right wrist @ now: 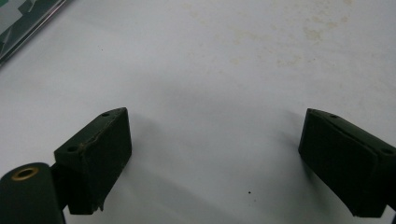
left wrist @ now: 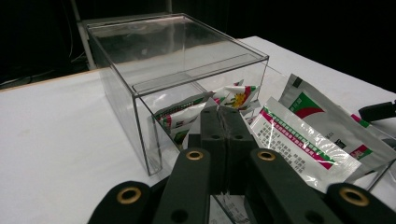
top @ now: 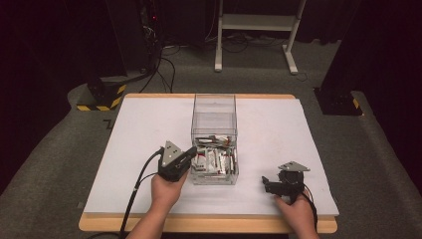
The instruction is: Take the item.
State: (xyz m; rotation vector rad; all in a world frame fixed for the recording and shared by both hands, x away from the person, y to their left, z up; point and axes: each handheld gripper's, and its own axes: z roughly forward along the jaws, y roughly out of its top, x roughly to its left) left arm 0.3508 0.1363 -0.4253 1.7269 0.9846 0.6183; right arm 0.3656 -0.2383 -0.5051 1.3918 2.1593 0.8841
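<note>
A clear plastic box [top: 214,124] stands in the middle of the table, its lid [left wrist: 173,51] covering the far half. Several white sachets [top: 214,160] with red and green print lie in the uncovered near half. My left gripper [top: 192,152] rests at the box's near left side, pointing at it. In the left gripper view its jaws meet pad to pad [left wrist: 223,114] just in front of the sachets [left wrist: 303,140], with nothing between them. My right gripper [top: 267,183] lies low on the table right of the box, jaws wide apart [right wrist: 215,154] over bare white surface.
A white sheet [top: 278,129] covers the wooden table [top: 209,224]. Behind the table stand a white frame [top: 256,30], a black base with yellow stripes [top: 102,97] at the back left and a black base [top: 338,102] at the back right. Cables trail on the grey floor.
</note>
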